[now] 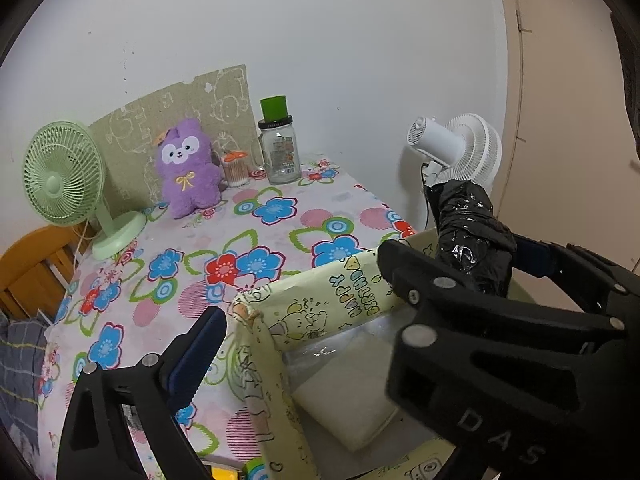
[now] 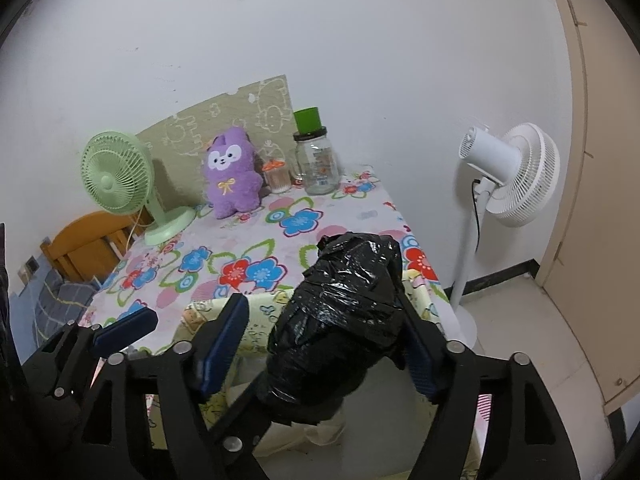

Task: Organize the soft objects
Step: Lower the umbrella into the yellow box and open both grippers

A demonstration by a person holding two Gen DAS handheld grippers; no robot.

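Note:
A black plastic-wrapped bundle (image 2: 344,320) stands between the fingers of my right gripper (image 2: 324,344), over the open yellow cartoon-print box (image 2: 224,312). The right jaws stand wide, and the bundle leans on the right pad (image 2: 418,356). In the left wrist view the bundle (image 1: 472,236) pokes up behind the right gripper's black frame (image 1: 500,344) above the box (image 1: 260,328), which holds a white soft pack (image 1: 352,396). My left gripper is open, and only its left finger (image 1: 196,360) shows. A purple plush toy (image 1: 186,168) sits at the table's back.
On the floral tablecloth (image 1: 248,240) stand a green desk fan (image 1: 68,184), a glass jar with a green lid (image 1: 280,148) and a small swab jar (image 1: 236,168). A white floor fan (image 2: 508,176) stands right of the table. A wooden chair (image 2: 84,244) is at the left.

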